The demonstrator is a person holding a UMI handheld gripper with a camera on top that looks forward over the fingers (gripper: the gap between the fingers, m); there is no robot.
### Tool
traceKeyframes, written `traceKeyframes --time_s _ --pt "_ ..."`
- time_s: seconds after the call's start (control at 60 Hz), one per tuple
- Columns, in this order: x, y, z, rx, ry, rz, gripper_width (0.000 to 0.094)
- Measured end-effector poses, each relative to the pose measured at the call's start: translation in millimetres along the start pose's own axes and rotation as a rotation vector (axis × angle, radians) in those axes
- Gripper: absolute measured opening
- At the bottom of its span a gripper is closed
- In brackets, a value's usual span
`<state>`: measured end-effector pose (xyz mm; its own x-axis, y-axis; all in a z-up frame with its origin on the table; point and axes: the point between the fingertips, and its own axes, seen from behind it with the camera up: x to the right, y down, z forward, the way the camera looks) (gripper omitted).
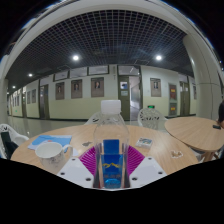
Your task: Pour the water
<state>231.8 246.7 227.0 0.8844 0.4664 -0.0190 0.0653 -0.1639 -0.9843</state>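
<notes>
1. On the near left of the round table [70, 135], a white bowl [49, 151] with a blue pattern is seen; it is judged to be the receiving vessel.
2. Between the fingers of the gripper [111, 163], a blue-capped bottle [111, 152] is located, with the purple pads [90, 158] close at either side. Whether the pads press on it cannot be told.
3. The bottle is judged light, thin-walled and easily crushed; a smooth, possibly slippery surface is expected. Hold should be taken at mid-body, below the cap, with moderate force.
4. To the far right, a white chair [149, 117] and a second table [195, 132] are noted, well apart from the bottle.
</notes>
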Motion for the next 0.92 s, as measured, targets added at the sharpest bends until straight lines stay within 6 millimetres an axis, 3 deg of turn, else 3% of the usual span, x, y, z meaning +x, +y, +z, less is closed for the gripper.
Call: traceKeyframes --time_s 0.067,0.083,0.167,0.183,0.217,0.3,0.4,0.567,0.75,0.85,0.917 --pt "-8.9 -7.3 11.5 0.003 -0.006 -0.003 0.0352" --pt "-0.9 0.5 1.6 0.005 -0.006 -0.003 0.0358" --pt "-7.1 -4.3 12.4 -0.009 -0.004 -0.006 0.0445" --pt "-14.4 -10.4 16.1 -0.015 -0.004 -0.004 0.0497" --pt "-5.0 -1.7 8.9 -0.027 -0.005 -0.001 0.0544" --pt "-6.3 -5.0 5.1 -0.033 -0.004 0.005 0.0865" --pt "-10.0 -9.9 -12.9 -0.055 0.013 0.022 0.0846" --pt "-38.0 -13.7 -58.9 -0.067 -0.024 -0.012 0.0844" --pt "-90.6 -21.5 -109.8 -0.058 -0.093 0.017 0.0844" --pt "-131.2 -15.3 -137.4 -0.062 -0.175 0.039 0.0845" --pt "-161.6 -19.4 -143.4 -0.062 -0.23 0.046 0.0844"
